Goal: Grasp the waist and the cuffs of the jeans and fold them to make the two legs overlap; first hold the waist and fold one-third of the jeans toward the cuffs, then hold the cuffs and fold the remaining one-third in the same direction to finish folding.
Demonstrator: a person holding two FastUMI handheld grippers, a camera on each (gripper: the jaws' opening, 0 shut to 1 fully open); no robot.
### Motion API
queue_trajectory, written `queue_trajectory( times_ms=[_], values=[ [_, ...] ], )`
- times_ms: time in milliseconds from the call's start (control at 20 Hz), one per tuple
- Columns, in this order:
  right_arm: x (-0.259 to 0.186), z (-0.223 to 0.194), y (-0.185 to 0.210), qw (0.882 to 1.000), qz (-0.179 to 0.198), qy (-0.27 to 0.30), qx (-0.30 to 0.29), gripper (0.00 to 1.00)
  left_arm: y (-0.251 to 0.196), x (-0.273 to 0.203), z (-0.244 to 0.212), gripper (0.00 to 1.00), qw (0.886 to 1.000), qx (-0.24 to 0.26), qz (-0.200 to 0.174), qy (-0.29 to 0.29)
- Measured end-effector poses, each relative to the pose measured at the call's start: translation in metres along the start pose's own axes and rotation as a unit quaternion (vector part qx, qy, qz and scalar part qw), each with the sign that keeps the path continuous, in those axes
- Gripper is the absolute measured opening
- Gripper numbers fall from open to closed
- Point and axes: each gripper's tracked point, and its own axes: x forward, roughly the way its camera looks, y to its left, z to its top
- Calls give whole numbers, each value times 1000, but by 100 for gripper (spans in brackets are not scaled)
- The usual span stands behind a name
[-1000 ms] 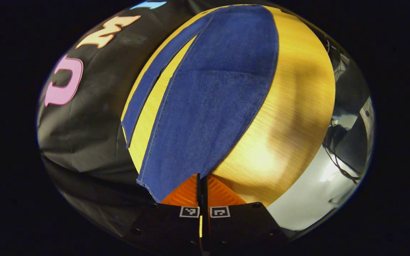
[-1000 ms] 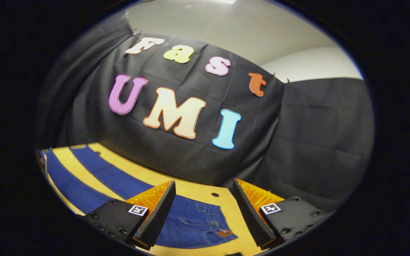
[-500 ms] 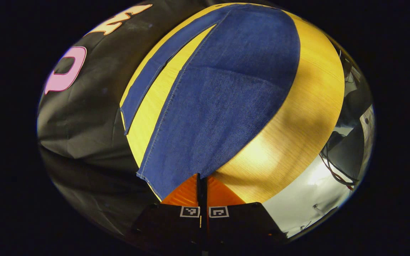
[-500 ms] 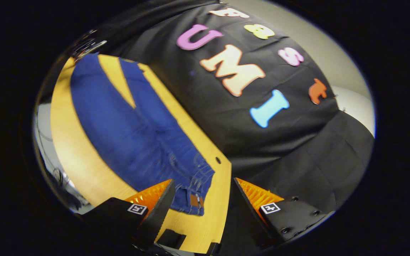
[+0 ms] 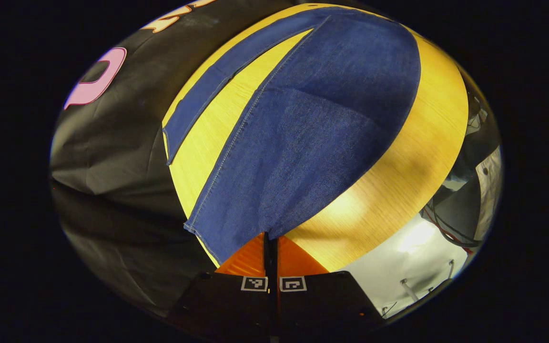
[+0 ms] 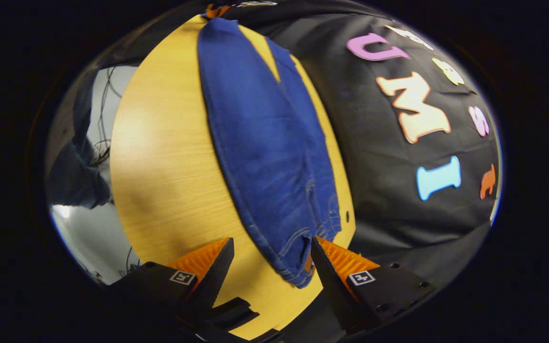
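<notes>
The right tool [image 6: 269, 252] has swung over the jeans [image 6: 269, 143] waist, fingers wide; the left tool [image 5: 270, 243] pinches a cuff, its grip point hidden by denim on the bench [image 5: 398, 157].

No legible text, labels or nos. on jeans [image 6: 269, 157], table [image 6: 169, 181], just coded squares

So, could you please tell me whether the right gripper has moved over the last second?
Yes. The right gripper has swung down from facing the booth wall toward the table, and its open jaws now straddle the jeans at the waist end.
</notes>
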Motion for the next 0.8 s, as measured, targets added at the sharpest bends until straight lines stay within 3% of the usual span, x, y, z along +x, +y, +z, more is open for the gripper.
queue_trajectory(
  times_ms=[250, 350, 450, 550, 650, 700, 800],
  values=[
    [24, 0, -9, 1000, -10, -2, -18, 91, -1, 1, 1, 0, 1000, -8, -3, 16],
    [31, 1, -10, 1000, -17, -4, -21, 82, -3, 1, 0, 0, 1000, -13, -3, 22],
    [46, 4, -2, 999, -12, -7, -30, 64, -3, 3, 1, 0, 999, -19, -7, 27],
    [55, 5, 3, 999, -21, -11, -48, 22, -3, 3, 2, 0, 999, -35, -7, 28],
    [49, 1, -5, 999, -33, -9, -4, 15, -2, 1, 4, 0, 998, -60, -2, 27],
    [47, 2, -3, 999, -22, -11, 35, 5, 1, 2, 5, 0, 997, -73, 10, 29],
    [42, 1, -16, 996, -34, -12, 87, 3, 7, -4, 11, 0, 993, -104, 39, 27]
  ],
)
